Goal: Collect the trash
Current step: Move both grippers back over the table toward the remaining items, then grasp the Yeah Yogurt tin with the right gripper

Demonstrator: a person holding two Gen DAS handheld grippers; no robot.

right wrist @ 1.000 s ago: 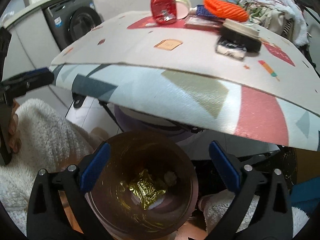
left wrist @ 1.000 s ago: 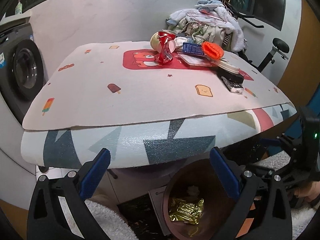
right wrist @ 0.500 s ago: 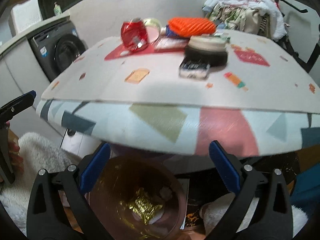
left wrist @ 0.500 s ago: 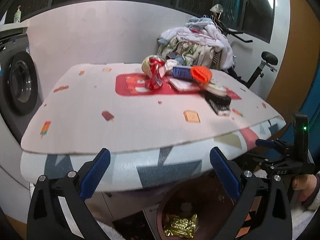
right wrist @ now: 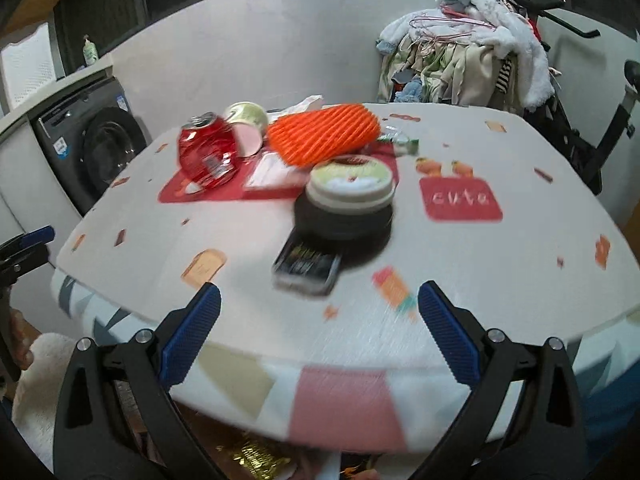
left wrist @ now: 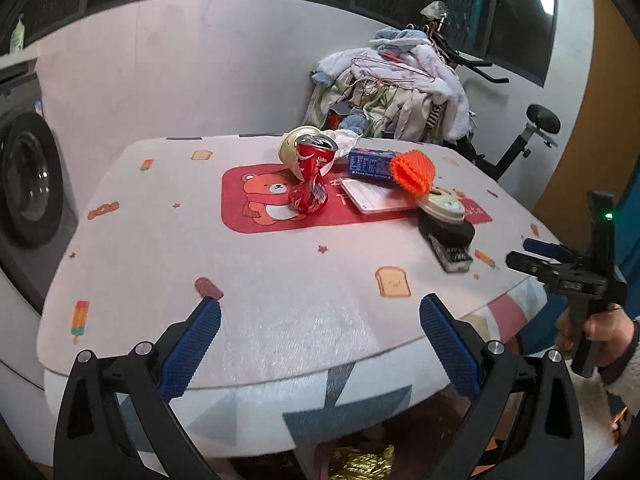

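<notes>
A crushed red soda can (left wrist: 310,178) (right wrist: 208,154) stands on the mat-covered table (left wrist: 168,256), in front of a tipped cream cup (left wrist: 290,148) (right wrist: 248,122). Beside them lie a blue box (left wrist: 368,164), an orange ridged thing (left wrist: 414,170) (right wrist: 324,138), a white card (left wrist: 376,200), a round tin on a black brush (left wrist: 446,224) (right wrist: 348,196) and a small dark packet (right wrist: 306,266). My left gripper (left wrist: 320,348) and right gripper (right wrist: 320,344) are both open and empty over the table's near edge. A gold wrapper (left wrist: 362,464) (right wrist: 252,458) shows below the table edge.
A washing machine (left wrist: 24,184) (right wrist: 92,148) stands left of the table. A pile of clothes on an exercise bike (left wrist: 400,88) (right wrist: 464,60) stands behind it. The right gripper shows at the right of the left wrist view (left wrist: 576,276).
Both grippers have risen from over the bin below the table to above the table's edge. The bin has dropped almost out of view. Both stay open.
</notes>
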